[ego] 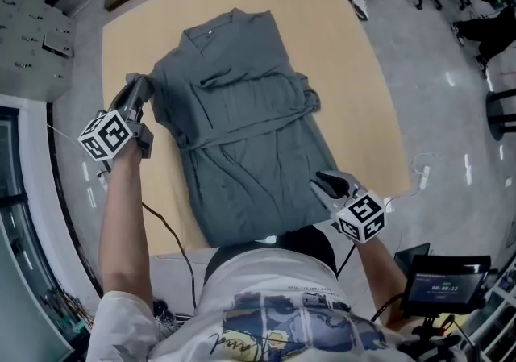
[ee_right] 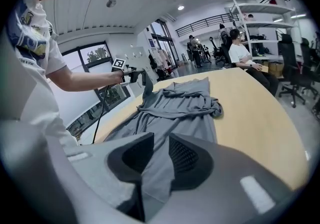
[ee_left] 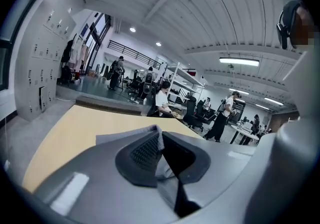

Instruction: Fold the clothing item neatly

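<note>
Lying lengthwise on the tan desk [ego: 355, 70], the grey garment [ego: 242, 126] has its collar [ego: 211, 34] at the far end and its hem at the near edge, right in front of you. The cloth is mostly spread flat, with creases down the middle. A tie belt [ego: 242, 136] crosses the waist. A sleeve is bunched into a lump [ego: 309, 98] on the right side.

Your left gripper [ego: 141, 86] is at the garment's upper left edge, near the shoulder. In the left gripper view its fingers [ee_left: 142, 153] stand almost together, pinching a thin fold of the grey cloth. The cloth rises slightly off the desk there.

Your right gripper [ego: 322, 181] is at the lower right corner of the hem. In the right gripper view its fingers [ee_right: 187, 158] are narrowly apart and clamped on a thicker strip of the same cloth, which runs from between them out across the desk.

The two grip points sit on opposite sides of the garment, one far-left and one near-right. Each gripper carries its marker cube, left [ego: 107, 135] and right [ego: 360, 215]. A black cable [ego: 173, 239] trails from the left gripper over the near desk edge.

A small screen [ego: 439, 284] stands on the floor to your right. In the left gripper view, beyond the far end of the desk, a seated person [ee_left: 161, 101] and several standing people occupy the open workroom.
</note>
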